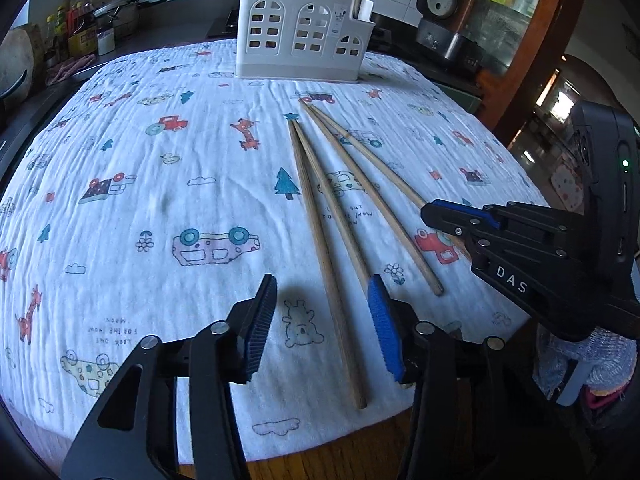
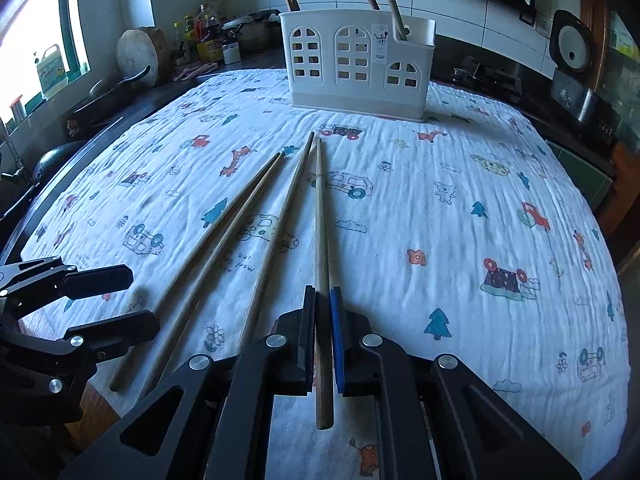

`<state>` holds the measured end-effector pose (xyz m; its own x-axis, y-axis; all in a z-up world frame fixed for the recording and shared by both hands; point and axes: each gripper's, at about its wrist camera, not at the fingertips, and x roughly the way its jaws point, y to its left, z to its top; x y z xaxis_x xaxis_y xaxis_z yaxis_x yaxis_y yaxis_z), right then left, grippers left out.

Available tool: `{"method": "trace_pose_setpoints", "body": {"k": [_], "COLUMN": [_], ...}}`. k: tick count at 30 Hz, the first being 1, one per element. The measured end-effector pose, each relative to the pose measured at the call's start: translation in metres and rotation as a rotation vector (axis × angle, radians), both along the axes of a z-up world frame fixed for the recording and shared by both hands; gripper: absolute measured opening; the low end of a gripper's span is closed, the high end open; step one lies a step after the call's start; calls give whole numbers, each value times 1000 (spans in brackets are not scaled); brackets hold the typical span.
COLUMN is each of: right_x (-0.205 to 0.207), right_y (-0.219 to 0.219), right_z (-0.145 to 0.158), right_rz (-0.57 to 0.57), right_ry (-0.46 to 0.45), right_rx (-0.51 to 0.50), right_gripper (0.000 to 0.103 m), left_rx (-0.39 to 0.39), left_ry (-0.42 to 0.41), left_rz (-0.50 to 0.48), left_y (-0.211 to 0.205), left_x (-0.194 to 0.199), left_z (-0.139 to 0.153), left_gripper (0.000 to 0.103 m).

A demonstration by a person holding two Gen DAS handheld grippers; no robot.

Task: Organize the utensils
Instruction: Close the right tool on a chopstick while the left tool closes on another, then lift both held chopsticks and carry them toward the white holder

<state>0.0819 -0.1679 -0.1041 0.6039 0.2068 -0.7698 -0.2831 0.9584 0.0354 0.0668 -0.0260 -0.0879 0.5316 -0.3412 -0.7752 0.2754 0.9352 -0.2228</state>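
Four wooden chopsticks lie fanned on a white printed cloth (image 1: 160, 200). My right gripper (image 2: 323, 296) is shut on the rightmost chopstick (image 2: 320, 220) near its thick end, and the end sticks out behind the pads. In the left wrist view the right gripper (image 1: 436, 210) covers that chopstick (image 1: 384, 176). My left gripper (image 1: 322, 320) stands open low over the cloth. The leftmost chopstick (image 1: 316, 220) runs between its fingers untouched, and a second chopstick (image 1: 332, 208) passes behind the blue pad (image 1: 384, 328). A white utensil holder (image 1: 304, 36) with several chopsticks upright stands at the cloth's far edge.
A rice cooker (image 1: 440, 12) sits behind the holder to the right. Bottles (image 1: 76, 20) and a pan stand on the counter at the back left, beside a round wooden board (image 2: 142, 54). The wooden table edge (image 1: 340, 452) shows below the cloth.
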Motion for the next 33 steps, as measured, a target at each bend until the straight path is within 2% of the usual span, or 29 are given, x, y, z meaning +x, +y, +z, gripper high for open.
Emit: {"method": "trace_pose_setpoints", "body": {"k": [2,5,19,22,23,28,33], "right_x": [-1,-2,-2,-2,-2,-3,-8], "right_y": [-1,-3,-3,-2,-2,-1,-3], "right_z": [-1,-3,-4,-4,-4,-1,15], "right_rz": [-3,-3,-4,-3,-3,-4,-4], "right_ry": [2,5,1,-1,-2,-8,-46], "right_rx": [4,11,12,8,5,9,18], "right_gripper": [7,7,8,8,8,7,7], "left_rx": [-5,0,85,118,112,88,64], "left_ry": [8,14,11,-6,-4,-8,-54], "left_rz": [0,-1,11,13,12,10,10], "left_y": [-1,-3,-13,-15,-15,-12,-4], "left_x": [1,2,3,1,1,1,-1], "left_z": [-2,-4,-3,-3,-3,2,20], "left_gripper": [31,25,22,13,9,8,7]}}
